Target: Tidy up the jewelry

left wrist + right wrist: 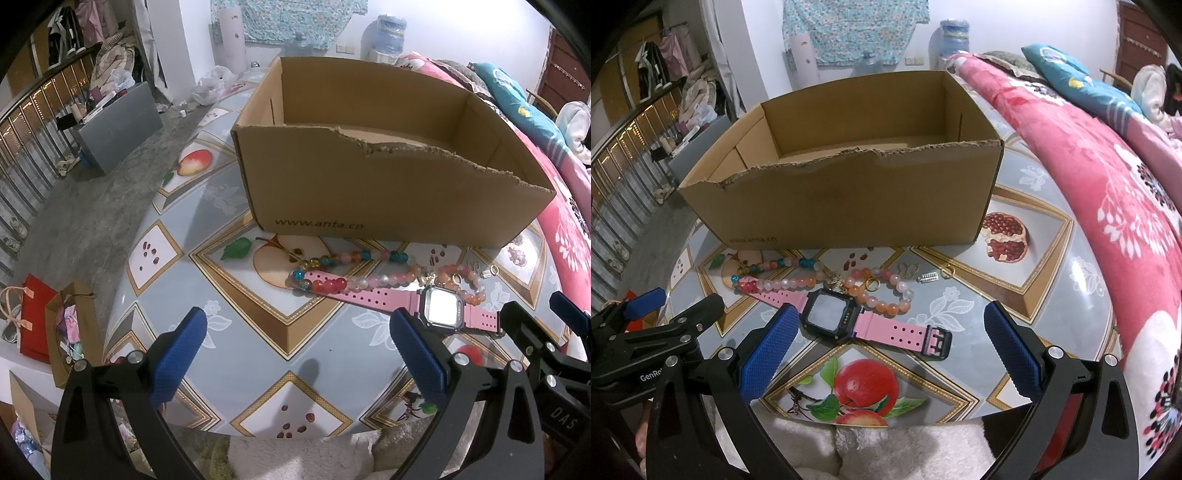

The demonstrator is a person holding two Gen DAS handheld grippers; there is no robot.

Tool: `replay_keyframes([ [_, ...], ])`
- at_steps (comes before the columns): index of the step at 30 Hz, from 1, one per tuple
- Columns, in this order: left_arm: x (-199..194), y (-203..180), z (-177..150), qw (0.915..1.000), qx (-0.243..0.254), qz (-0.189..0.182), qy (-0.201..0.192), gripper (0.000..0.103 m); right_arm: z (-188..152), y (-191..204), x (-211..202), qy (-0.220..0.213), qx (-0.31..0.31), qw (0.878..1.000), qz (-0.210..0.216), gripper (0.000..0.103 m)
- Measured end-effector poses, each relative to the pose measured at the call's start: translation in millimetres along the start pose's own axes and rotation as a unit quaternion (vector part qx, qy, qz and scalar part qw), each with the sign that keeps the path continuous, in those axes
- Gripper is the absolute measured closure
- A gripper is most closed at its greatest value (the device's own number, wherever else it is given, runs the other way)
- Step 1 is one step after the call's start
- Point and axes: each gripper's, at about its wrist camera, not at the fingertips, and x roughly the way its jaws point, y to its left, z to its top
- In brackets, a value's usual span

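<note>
Cardboard box [849,199] bare inside, jewelry [827,284] just outside.

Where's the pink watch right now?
The pink watch lies flat on the table, in front of the cardboard box and against the beaded bracelets. In the right wrist view it sits just ahead of the open right gripper.

pink watch [849,317] strap, brown cardboard box [849,195], blue-padded tongs [890,350], fruit-patterned tablecloth [1052,280]
</note>
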Motion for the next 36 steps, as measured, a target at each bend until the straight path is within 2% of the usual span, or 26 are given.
replay_keyframes([
  [11,5.8,12.8,1.3,0.9998,-0.013,0.009,-0.013,0.006,-4.5,-3.2,-0.1,-0.014,-0.006,1.0,0.011,0.007],
  [14,9.4,21.0,2.5,0.9997,-0.018,-0.001,-0.014,0.006,-5.5,0.5,0.6,-0.019,-0.02,0.999,0.021,0.007],
  [17,9.4,28.6,3.5,0.999,-0.011,-0.024,-0.036,0.006,-5.8,5.8,1.2,-0.025,-0.034,0.999,0.031,0.008],
  [19,7.2,32.3,3.5,0.9977,-0.008,-0.038,-0.057,0.006,-4.7,9.0,2.4,-0.028,-0.042,0.998,0.04,0.012],
  [20,5.4,35.5,3.2,0.9949,-0.002,-0.068,-0.074,0.006,-3.4,10.3,3.8,-0.029,-0.044,0.998,0.047,0.014],
  [22,4.4,39.8,4.1,0.9907,-0.002,-0.107,-0.084,0.006,-0.2,11.7,6.9,-0.031,-0.044,0.997,0.058,0.018],
  [28,16.6,49.6,13.3,0.9845,-0.046,-0.156,-0.065,0.006,16.6,18.8,24.2,-0.024,-0.042,0.995,0.093,0.038],
  [30,21.1,50.4,14.4,0.9839,-0.055,-0.157,-0.065,0.006,21.4,21.7,31.2,-0.017,-0.048,0.994,0.098,0.05],
  [33,26.3,46.6,16.5,0.9874,-0.034,-0.138,-0.069,0.006,31.4,27.8,45.0,-0.002,-0.061,0.993,0.104,0.057],
  [35,29.3,42.6,19.2,0.9892,-0.013,-0.127,-0.072,0.01,35.5,32.2,53.3,0.01,-0.071,0.991,0.11,0.066],
  [36,30.3,40.6,20.2,0.9895,-0.002,-0.124,-0.073,0.016,37.5,34.7,57.2,0.016,-0.076,0.991,0.112,0.068],
])
